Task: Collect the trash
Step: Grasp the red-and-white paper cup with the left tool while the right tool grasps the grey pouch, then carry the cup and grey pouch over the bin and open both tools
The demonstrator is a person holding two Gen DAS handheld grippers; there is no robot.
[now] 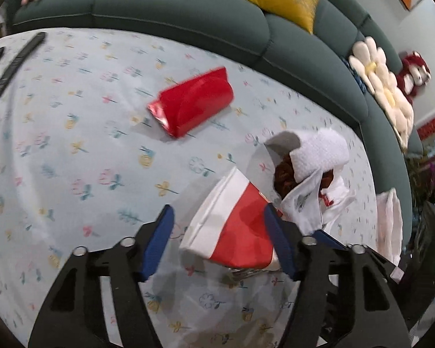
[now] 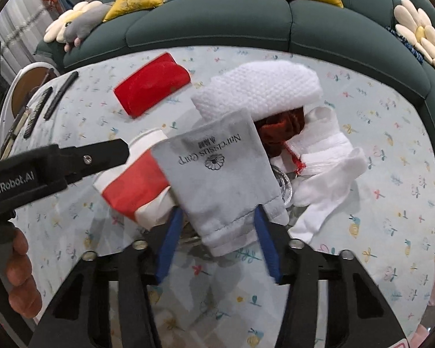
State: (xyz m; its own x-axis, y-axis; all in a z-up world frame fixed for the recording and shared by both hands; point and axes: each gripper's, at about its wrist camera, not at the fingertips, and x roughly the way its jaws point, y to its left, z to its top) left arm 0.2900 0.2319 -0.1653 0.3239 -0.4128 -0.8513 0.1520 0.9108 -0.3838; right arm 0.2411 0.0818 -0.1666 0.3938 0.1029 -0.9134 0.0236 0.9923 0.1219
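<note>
Right claw (image 2: 217, 226) clamps a grey pouch (image 2: 217, 179) above the trash pile (image 2: 304, 145) on the bench (image 2: 391, 232); left claw (image 1: 217, 232) gapes around a red-and-white cup (image 1: 232, 226) — limp cloth (thinly pinched) could slip free.

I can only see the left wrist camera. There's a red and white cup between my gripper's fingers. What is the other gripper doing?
Observer: The right gripper has a grey cloth pouch between its fingers. I can't tell whether it is squeezing it.
Operator: Is there anything written on the pouch?
Observer: Yes, dark printed words with a little flower under them, upside down from here.
Operator: Can you see my left gripper too?
Observer: Yes, and a hand holding its handle, low on the left of the right wrist view.
</note>
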